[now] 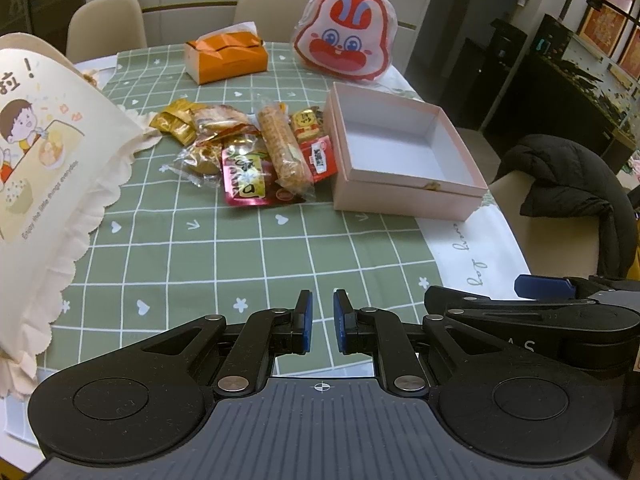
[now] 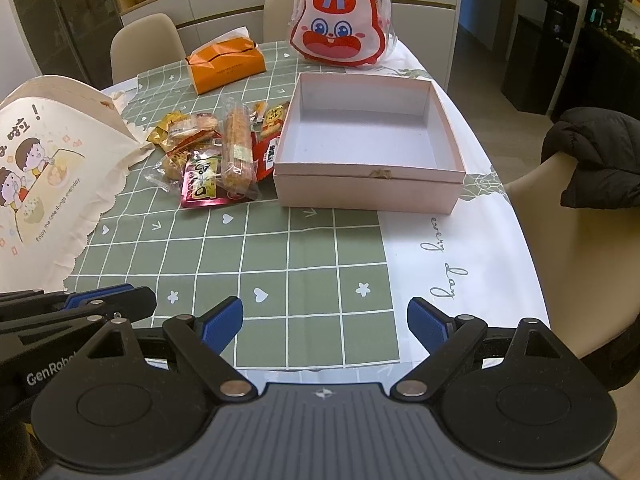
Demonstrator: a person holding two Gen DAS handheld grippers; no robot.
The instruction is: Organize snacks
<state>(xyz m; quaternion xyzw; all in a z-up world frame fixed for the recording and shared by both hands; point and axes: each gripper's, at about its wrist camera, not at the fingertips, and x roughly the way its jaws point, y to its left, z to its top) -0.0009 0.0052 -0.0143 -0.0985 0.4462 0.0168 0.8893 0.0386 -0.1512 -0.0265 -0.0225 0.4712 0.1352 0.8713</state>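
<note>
I see both wrist views evenly lit by soft indoor light from overhead; the green checked tablecloth (image 1: 224, 264) reads clearly and casts almost no hard shadows. Only a faint shadow sits inside the pink box (image 2: 368, 136), along its far wall. The shiny snack wrappers (image 1: 244, 176) throw small glints. The far room falls dim, and the dark cabinets (image 1: 560, 92) on the right lose detail. Fisheye bending curves the table edge (image 2: 516, 216) and stretches the corners, where the picture darkens. Focus stays sharp across the table; nothing looks motion-blurred.
</note>
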